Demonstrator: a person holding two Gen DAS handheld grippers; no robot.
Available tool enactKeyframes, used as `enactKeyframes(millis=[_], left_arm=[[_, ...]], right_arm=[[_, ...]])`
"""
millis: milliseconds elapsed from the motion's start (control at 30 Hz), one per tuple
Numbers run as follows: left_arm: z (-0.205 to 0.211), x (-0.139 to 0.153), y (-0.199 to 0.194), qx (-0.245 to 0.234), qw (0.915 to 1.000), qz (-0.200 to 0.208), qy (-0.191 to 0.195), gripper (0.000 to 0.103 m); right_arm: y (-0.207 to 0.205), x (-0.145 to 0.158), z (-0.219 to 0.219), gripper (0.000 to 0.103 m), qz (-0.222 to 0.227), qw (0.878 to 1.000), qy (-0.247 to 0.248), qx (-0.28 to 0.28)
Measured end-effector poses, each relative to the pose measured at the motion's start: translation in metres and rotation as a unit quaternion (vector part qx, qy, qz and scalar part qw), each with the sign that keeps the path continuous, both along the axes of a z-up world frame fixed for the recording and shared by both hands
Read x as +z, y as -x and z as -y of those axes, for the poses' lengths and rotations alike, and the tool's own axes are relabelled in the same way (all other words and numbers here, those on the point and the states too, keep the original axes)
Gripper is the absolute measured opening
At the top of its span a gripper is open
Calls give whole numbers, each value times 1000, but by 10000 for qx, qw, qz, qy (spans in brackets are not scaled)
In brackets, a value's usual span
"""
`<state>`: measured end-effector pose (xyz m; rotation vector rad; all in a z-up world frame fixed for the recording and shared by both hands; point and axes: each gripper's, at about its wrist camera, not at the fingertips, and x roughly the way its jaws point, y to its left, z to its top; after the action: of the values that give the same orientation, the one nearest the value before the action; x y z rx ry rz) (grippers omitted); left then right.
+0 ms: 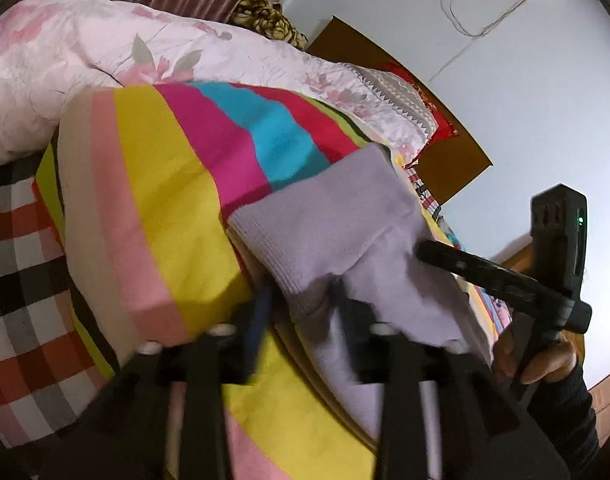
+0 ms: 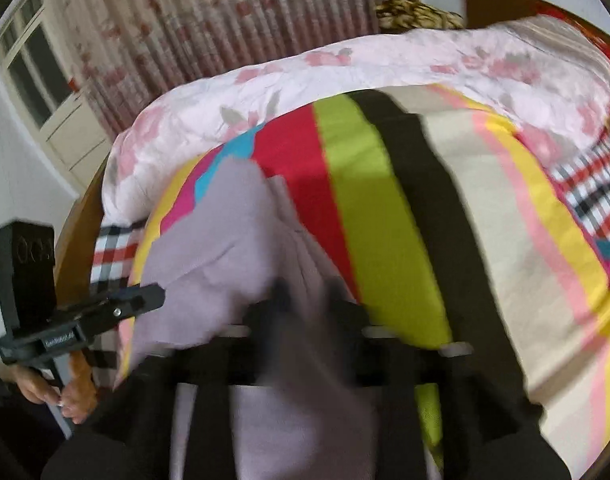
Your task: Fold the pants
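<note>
Closest to my left lens, the left gripper point(image 1: 303, 296) is sitting with its two dark fingers spread apart, and the ribbed hem of the lavender pants point(image 1: 337, 232) is lying between them; the picture is smeared here, but I am not seeing either finger pressing on the cloth, so I am reading it as open. In the right wrist view the right gripper point(image 2: 307, 300) is likewise standing with its jaws apart, a bunched fold of the pants point(image 2: 233, 248) running up between the blurred fingers, and I am not making out any squeeze there either. The pants are lying folded over on the striped blanket point(image 1: 153, 184), a doubled layer on top and a longer stretch trailing back toward the cameras. From the left side I am also seeing the right gripper point(image 1: 429, 249) with its tip touching the far edge of the pants, a hand point(image 1: 533, 360) in a dark sleeve wrapping its handle. From the right side the left gripper point(image 2: 153, 296) is reaching in at the pants' near edge, a hand point(image 2: 65, 392) holding it from below. Beyond the blanket a pink floral quilt point(image 1: 105, 48) is piling up, with a checked sheet point(image 1: 13, 248) beside it, a wooden headboard point(image 1: 449, 160) and a pleated curtain point(image 2: 225, 32) behind.
</note>
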<state>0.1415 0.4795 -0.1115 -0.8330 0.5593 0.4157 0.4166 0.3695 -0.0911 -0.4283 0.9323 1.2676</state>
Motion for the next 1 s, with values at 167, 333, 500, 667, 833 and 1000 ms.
enactKeyframes(millis=[167, 333, 500, 667, 833, 1000], left_arm=[[23, 43, 22, -21, 9980, 198, -599, 82], [75, 59, 2, -1327, 9872, 129, -880, 83], [112, 50, -17, -2078, 9738, -117, -912, 83], [120, 22, -36, -2241, 9670, -788, -917, 82], [115, 17, -36, -2274, 9666, -848, -817, 80], [110, 13, -36, -2253, 9681, -874, -665, 79]], right_arm=[[49, 56, 96, 71, 803, 9957, -441, -152], [152, 49, 207, 41, 534, 9972, -393, -358], [234, 26, 246, 39, 807, 9952, -3, -546], [254, 12, 240, 30, 1205, 9913, 119, -523], [245, 4, 224, 26, 1490, 9874, 284, -451], [245, -10, 215, 25, 1819, 9814, 486, -381]])
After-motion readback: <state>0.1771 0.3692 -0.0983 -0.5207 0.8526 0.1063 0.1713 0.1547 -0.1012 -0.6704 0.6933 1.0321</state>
